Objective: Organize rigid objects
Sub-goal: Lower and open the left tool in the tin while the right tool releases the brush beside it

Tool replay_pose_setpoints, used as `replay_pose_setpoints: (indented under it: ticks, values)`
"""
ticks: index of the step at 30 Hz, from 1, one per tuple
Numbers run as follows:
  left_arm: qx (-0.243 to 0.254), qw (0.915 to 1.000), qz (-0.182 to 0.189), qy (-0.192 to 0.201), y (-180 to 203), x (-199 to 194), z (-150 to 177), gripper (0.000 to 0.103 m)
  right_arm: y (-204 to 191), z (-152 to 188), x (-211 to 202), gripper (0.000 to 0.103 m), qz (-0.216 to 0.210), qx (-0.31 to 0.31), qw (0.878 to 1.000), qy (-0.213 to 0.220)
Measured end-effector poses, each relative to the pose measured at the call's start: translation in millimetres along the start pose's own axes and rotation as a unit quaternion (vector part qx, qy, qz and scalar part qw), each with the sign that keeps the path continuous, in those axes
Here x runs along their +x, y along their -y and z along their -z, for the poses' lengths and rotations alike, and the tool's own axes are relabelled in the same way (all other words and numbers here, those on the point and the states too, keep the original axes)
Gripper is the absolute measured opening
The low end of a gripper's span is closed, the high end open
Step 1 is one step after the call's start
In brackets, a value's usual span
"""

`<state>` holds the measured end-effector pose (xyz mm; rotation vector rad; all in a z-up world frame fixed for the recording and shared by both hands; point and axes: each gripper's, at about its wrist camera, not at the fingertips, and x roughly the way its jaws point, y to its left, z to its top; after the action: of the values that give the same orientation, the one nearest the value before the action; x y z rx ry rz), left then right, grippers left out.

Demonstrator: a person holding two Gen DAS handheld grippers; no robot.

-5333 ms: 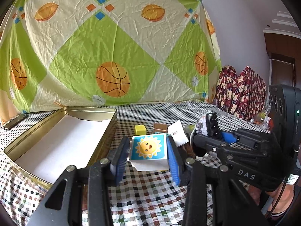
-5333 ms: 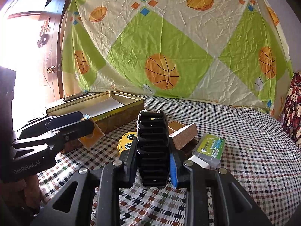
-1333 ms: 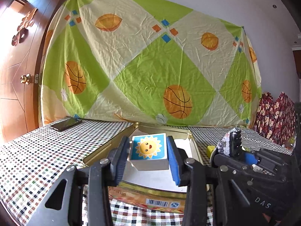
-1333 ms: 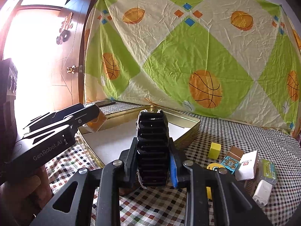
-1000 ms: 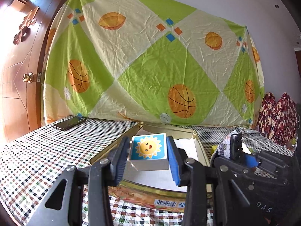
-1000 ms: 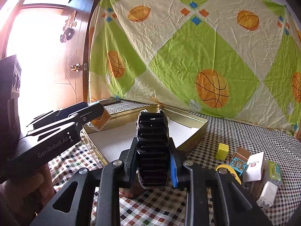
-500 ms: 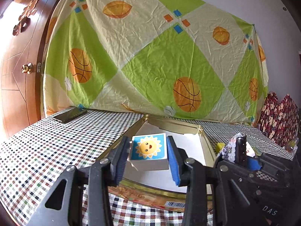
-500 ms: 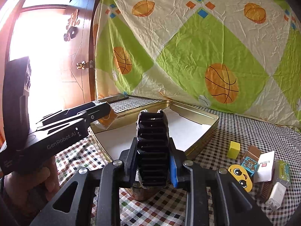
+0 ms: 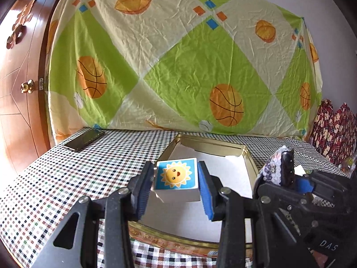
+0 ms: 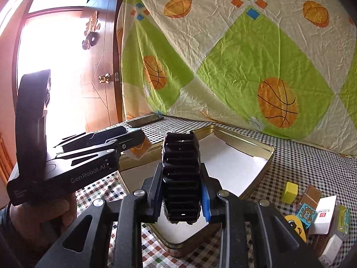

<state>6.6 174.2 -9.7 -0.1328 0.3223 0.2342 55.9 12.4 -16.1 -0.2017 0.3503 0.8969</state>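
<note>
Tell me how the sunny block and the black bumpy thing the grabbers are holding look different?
The sun block is a squarish cube with a blue face and a smiling yellow sun; the black ridged thing is rounded, all black and shiny. The block has flat, smooth sides, while the ridged thing has rows of grooves. The left gripper clamps the block, the right gripper the ridged thing. Both hang above the gold tin.

My left gripper: blue pads, block blue with yellow sun. My right gripper: black ribbed clip. Gold tin, white lining. Checkered tablecloth. Green-cream basketball sheet.
</note>
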Motion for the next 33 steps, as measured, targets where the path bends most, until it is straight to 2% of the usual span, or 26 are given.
replay_pose_setpoints:
  ticks: [7, 11, 13, 15, 22, 28, 33]
  values:
    - [0.033, 0.9989, 0.001, -0.033, 8.8, 28.8, -19.2, 0.039, 22.6, -28.7, 24.7, 0.030, 0.009, 0.008, 1.000, -0.019]
    - [0.043, 0.9953, 0.022, -0.083, 14.8, 56.9, -29.3, 0.039, 39.6, -39.0, 50.8, 0.030, 0.017, 0.017, 0.998, -0.055]
    - [0.048, 0.9935, 0.022, -0.101, 16.4, 69.5, -33.3, 0.039, 48.5, -41.8, 65.3, 0.030, 0.021, 0.023, 0.997, -0.074]
    - [0.073, 0.9897, 0.016, -0.122, 23.2, 82.2, -37.1, 0.039, 57.5, -42.4, 79.6, 0.030, 0.022, 0.033, 0.994, -0.098]
    - [0.074, 0.9813, 0.022, -0.176, 27.1, 116.3, -46.1, 0.039, 77.0, -37.7, 115.4, 0.031, 0.031, 0.047, 0.986, -0.159]
    - [0.074, 0.9724, 0.023, -0.220, 28.9, 141.1, -48.3, 0.039, 85.0, -33.3, 128.7, 0.031, 0.035, 0.057, 0.982, -0.178]
    - [0.087, 0.9699, -0.001, -0.227, 33.8, 149.6, -47.9, 0.040, 86.7, -33.3, 136.4, 0.031, 0.038, 0.054, 0.980, -0.190]
